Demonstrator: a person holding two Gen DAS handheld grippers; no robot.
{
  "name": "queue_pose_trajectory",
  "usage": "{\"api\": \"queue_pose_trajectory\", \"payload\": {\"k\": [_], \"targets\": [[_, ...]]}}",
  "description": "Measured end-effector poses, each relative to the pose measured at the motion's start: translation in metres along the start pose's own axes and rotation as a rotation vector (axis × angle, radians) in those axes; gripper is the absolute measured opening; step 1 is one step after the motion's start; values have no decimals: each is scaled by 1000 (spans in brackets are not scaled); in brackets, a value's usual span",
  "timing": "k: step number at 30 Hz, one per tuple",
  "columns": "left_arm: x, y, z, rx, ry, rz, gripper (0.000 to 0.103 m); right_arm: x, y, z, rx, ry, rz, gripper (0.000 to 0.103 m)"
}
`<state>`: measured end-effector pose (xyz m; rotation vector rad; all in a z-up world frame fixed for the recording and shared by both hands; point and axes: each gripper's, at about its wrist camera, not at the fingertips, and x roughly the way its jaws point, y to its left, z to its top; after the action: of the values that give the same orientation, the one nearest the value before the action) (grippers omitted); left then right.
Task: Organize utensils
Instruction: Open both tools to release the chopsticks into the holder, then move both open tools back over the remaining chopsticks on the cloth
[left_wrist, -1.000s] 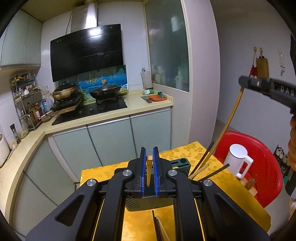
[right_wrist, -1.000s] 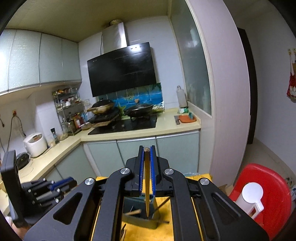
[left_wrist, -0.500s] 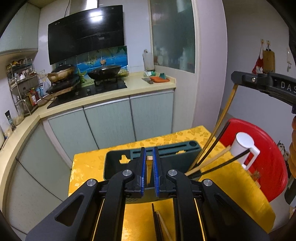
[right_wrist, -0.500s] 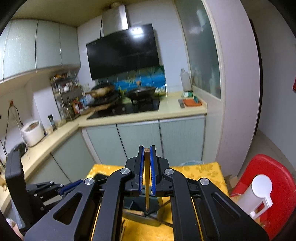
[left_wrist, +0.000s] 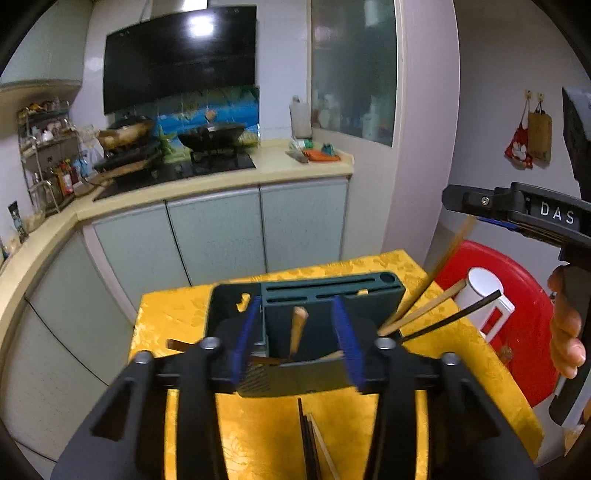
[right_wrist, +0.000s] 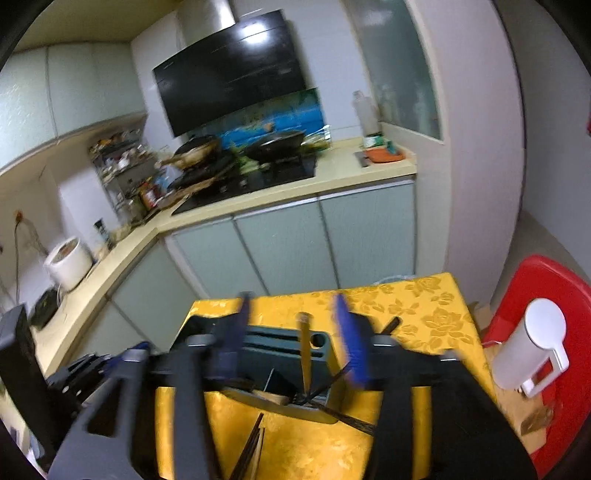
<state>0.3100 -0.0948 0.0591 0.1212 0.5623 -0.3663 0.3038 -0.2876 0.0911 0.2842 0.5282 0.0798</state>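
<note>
Left wrist: left hand-held gripper (left_wrist: 299, 341) opening, pads clear of wooden chopstick (left_wrist: 297, 328) standing loose in dark holder (left_wrist: 332, 295) on yellow worktop (left_wrist: 177, 314). Right wrist: right hand-held gripper (right_wrist: 295, 332) opening likewise, chopstick (right_wrist: 305, 350) untouched between pads.

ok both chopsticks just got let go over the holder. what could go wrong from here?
1. The left hand-held gripper is opening; its chopstick stands tilted in the holder and may lean out over the rim.
2. The right hand-held gripper is opening too; its chopstick could snag the sticks crossed in that compartment.
3. Withdrawing low could knock the chopsticks on the table.
</note>
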Motion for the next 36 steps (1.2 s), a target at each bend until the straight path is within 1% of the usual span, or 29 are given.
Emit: {"api": "queue_pose_trajectory", "payload": {"k": [2,3,4,6,10,15,20,23,26,29,32,36], "targets": [[-6,0,-1,0,-9,-6,57,-6,-1,-1,-8,-6,-6,58],[-9,1,-3,-8,-10,-11,60,-7,-3,-1,-10,-9,-12,58],[-13,3,-5,-16,-12,-13,65,-11,-4,-2,-16,-15,-21,58],[-18,5,-8,-25,-21,-11,68,-18,-6,-4,-30,-22,-32,58],[-29,8,-19,-11,-44,22,74,-34,-8,-11,-60,-40,-58,58],[-44,11,-32,-1,-69,46,76,-52,-6,-31,-115,-64,-80,58],[-59,13,-48,-20,-81,52,77,-69,-2,-52,-144,-73,-75,58],[-68,12,-58,-22,-88,61,77,-82,6,-70,-176,-93,-74,58],[-77,8,-72,-23,-89,83,78,-92,15,-93,-205,-102,-65,58],[-83,6,-85,-25,-81,95,78,-100,26,-120,-241,-96,-53,62],[-93,4,-102,-40,-78,103,79,-105,34,-145,-269,-91,-62,67],[-110,7,-135,-87,-77,99,81,-111,43,-182,-308,-85,-86,69]]}}
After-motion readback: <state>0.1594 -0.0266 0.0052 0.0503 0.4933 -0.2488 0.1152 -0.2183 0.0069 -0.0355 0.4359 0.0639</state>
